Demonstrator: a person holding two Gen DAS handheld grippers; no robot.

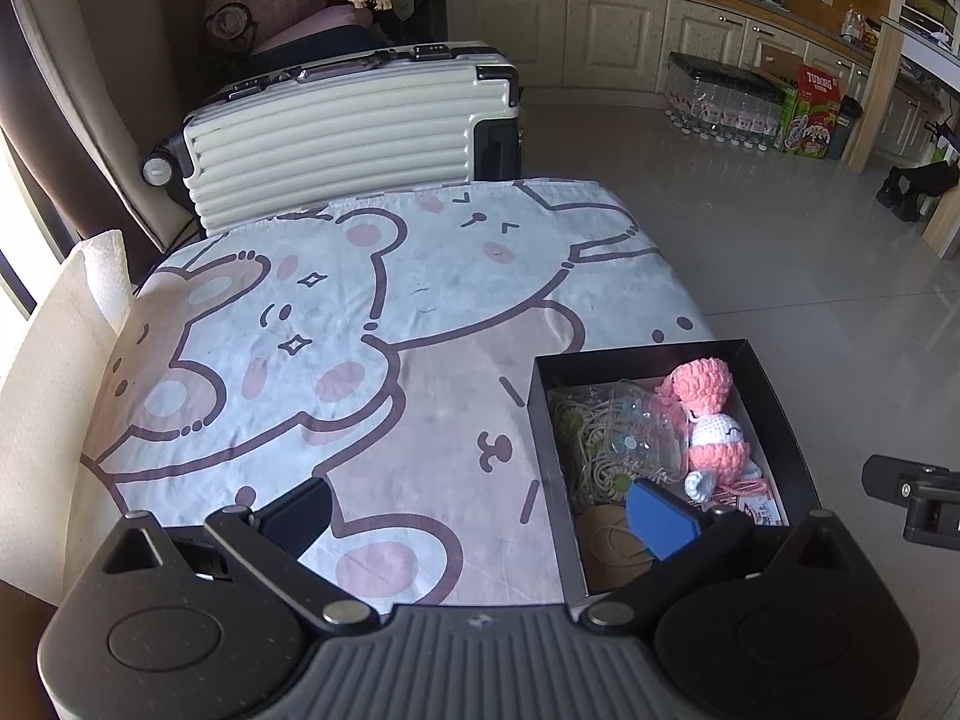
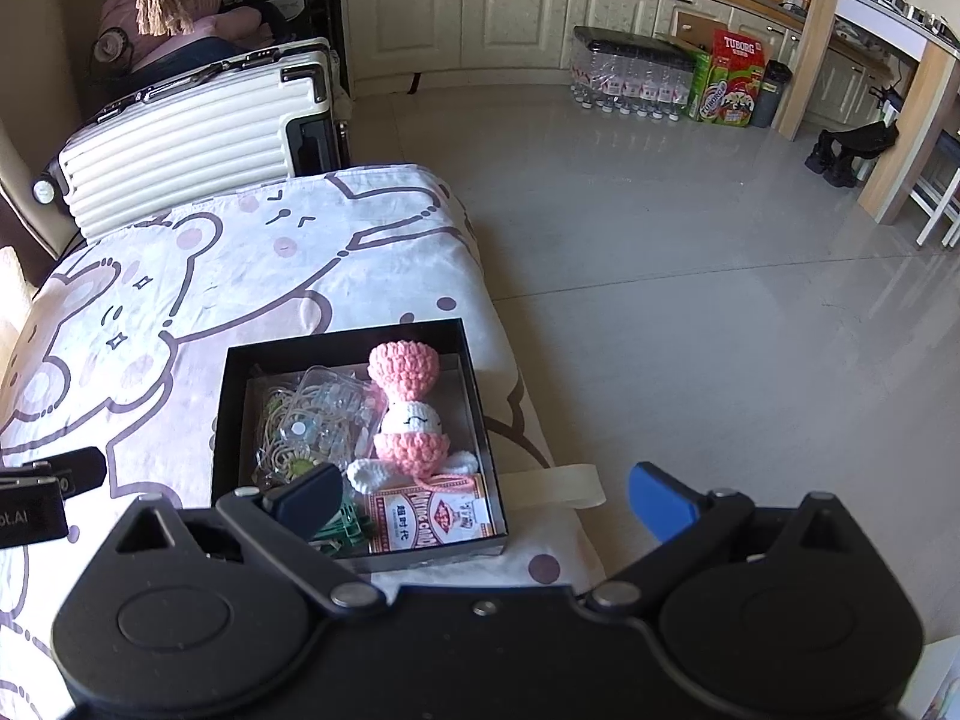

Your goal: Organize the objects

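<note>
While both jaws stand wide and empty, nearer for the right hand-held gripper than the left hand-held gripper: crochet doll inside black box on worktop, long axis running away, just ahead.

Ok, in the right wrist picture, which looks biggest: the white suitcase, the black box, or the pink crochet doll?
1. Ribbed white hard-shell suitcase
2. Shallow black cardboard box, though it sits nearer the camera, so these two look close.
3. Pink and white crochet doll, clearly smallest, lying inside the box.
</note>
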